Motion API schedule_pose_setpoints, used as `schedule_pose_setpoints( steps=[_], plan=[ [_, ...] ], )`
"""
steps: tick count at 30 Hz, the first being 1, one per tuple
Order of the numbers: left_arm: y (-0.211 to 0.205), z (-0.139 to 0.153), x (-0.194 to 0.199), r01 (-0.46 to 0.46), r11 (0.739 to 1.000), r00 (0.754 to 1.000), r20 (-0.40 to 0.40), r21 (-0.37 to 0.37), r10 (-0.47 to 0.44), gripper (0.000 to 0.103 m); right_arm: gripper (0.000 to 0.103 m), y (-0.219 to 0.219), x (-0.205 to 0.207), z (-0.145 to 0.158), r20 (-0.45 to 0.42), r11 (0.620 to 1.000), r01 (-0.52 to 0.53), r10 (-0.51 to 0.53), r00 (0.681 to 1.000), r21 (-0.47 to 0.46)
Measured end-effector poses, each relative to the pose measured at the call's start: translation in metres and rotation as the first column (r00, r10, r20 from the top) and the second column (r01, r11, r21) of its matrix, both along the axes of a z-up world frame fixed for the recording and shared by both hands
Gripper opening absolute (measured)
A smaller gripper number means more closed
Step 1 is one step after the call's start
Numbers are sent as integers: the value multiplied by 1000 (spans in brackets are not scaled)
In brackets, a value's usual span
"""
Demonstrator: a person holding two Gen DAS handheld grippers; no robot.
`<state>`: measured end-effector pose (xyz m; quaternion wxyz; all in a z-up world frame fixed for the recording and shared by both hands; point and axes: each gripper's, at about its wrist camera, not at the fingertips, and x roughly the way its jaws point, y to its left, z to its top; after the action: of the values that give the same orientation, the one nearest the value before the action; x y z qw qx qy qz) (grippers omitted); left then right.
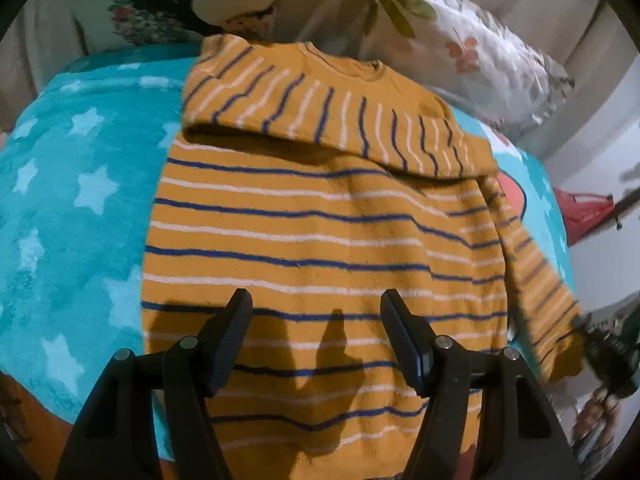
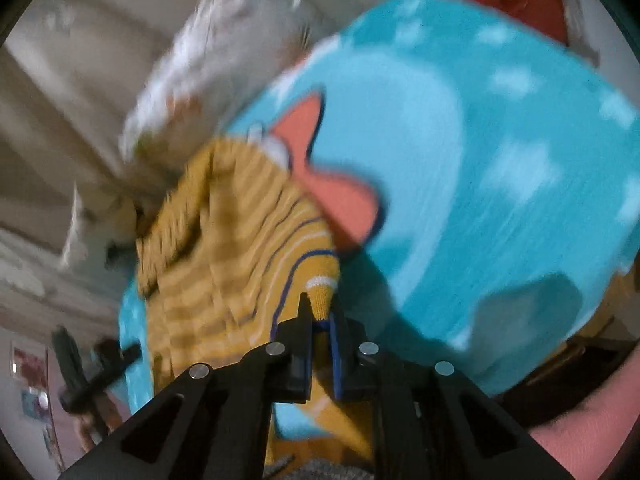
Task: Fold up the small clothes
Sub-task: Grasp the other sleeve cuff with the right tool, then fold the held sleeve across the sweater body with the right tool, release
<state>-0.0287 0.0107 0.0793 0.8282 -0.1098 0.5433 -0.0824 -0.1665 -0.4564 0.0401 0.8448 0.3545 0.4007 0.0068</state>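
A small mustard-yellow sweater (image 1: 320,232) with blue and white stripes lies flat on a turquoise star blanket (image 1: 72,184). One sleeve is folded across its top below the collar; the other sleeve (image 1: 536,280) trails down the right side. My left gripper (image 1: 316,308) is open and empty, hovering over the lower body of the sweater. In the right wrist view, which is motion-blurred, my right gripper (image 2: 320,304) is shut on the cuff of the sleeve (image 2: 320,292), with the sweater (image 2: 224,232) stretching away to the left.
A floral pillow (image 1: 472,48) lies behind the sweater at the back right. The blanket carries an orange and white cartoon print (image 2: 332,184). A red object (image 1: 584,212) sits off the bed's right edge. Walls surround the bed.
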Motion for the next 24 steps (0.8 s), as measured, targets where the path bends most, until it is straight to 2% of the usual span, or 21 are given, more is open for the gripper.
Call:
schedule_pose_setpoints(
  steps=[5,8,11,14,18,22,24],
  plan=[
    [3,-2,7,-55,998,998,-5,-25,55,66,8,-94,0,53,70,983,177,-174,982,-41],
    [-1,-4,11,-87,995,996,-12,-38,87,66,8,-120,15,70,75,979,186,-180,981,-81],
    [-7,-3,13,-113,993,994,-11,-42,112,66,8,-124,42,79,62,987,127,-121,991,-97],
    [-13,-1,14,-140,989,990,-6,-40,140,66,8,-117,73,78,43,998,34,-31,999,-54],
    [-13,6,7,-181,983,984,-2,-32,181,66,8,-80,128,77,54,992,-114,111,992,57],
    [-2,13,-2,-198,980,980,10,-6,198,66,8,-24,180,86,88,954,-258,246,965,155],
    [9,16,-3,-204,979,979,15,9,203,66,8,14,204,89,108,922,-326,309,945,208]
  ],
)
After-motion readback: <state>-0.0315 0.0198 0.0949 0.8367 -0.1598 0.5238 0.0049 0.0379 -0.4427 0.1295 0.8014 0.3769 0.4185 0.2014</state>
